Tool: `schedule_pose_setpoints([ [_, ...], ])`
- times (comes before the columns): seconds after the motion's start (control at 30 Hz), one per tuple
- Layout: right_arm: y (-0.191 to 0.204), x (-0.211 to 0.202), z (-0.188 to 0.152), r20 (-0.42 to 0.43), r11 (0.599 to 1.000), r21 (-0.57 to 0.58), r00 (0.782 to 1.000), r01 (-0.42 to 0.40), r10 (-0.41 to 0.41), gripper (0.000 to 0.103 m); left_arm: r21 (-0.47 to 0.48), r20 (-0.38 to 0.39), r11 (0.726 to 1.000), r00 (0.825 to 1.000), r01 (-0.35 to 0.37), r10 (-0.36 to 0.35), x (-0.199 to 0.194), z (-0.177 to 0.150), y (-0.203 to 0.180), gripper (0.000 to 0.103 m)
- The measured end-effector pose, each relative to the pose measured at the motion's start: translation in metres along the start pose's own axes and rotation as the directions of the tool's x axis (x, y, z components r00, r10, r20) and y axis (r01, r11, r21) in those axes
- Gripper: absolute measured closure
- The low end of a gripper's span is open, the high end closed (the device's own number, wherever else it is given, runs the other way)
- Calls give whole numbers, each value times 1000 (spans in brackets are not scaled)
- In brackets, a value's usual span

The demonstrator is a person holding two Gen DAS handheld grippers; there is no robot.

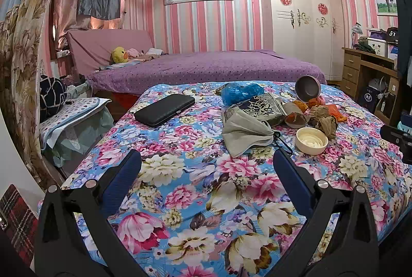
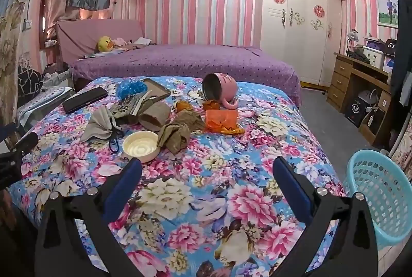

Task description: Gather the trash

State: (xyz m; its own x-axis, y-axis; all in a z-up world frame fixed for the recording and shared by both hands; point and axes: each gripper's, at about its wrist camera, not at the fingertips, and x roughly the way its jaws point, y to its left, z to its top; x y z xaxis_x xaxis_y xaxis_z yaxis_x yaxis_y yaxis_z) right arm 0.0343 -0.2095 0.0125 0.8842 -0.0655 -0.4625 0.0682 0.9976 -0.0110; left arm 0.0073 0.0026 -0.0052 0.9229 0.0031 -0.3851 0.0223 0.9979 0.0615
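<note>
Floral cloth in blue and pink covers the bed (image 2: 206, 199) that carries everything. Both the left gripper (image 1: 207, 169) and the right gripper (image 2: 207, 174) hang above its near edge with jaws spread wide and nothing between them. Trash lies toward the far edge: crumpled brown paper (image 2: 175, 138) beside a white lid (image 2: 141, 145), an orange wrapper (image 2: 221, 120) just past it, and a tipped pink mug (image 2: 221, 91) behind the wrapper. A grey face mask (image 1: 244, 135) sits left of the lid, a black case (image 1: 164, 109) nearer the far left corner. A light blue basket (image 2: 381, 199) stands off the bed's right edge.
</note>
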Motion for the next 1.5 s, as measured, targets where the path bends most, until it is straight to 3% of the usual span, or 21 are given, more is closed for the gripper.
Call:
schedule_pose_setpoints([
  [0.43, 6, 0, -4, 40, 997, -42, 997, 66, -64, 4, 15, -28, 1000, 1000, -10, 10, 8, -3, -1, 4],
  [0.63, 6, -8, 0, 39, 999, -34, 999, -19, 20, 4, -4, 15, 1000, 1000, 12, -12, -4, -1, 0, 4],
  [0.83, 5, -2, -1, 8, 1000, -2, 1000, -17, 17, 4, 43, 1, 999, 1000, 7, -7, 0, -3, -11, 4],
  [1.13, 4, -2, -1, 1, 1000, 6, 1000, -19, 19, 4, -13, -28, 1000, 1000, 7, -8, 5, -2, 0, 4],
  [1.5, 3, -26, 9, 79, 999, 31, 997, -9, 7, 4, 9, -21, 1000, 1000, 4, -4, 3, -2, -6, 4],
])
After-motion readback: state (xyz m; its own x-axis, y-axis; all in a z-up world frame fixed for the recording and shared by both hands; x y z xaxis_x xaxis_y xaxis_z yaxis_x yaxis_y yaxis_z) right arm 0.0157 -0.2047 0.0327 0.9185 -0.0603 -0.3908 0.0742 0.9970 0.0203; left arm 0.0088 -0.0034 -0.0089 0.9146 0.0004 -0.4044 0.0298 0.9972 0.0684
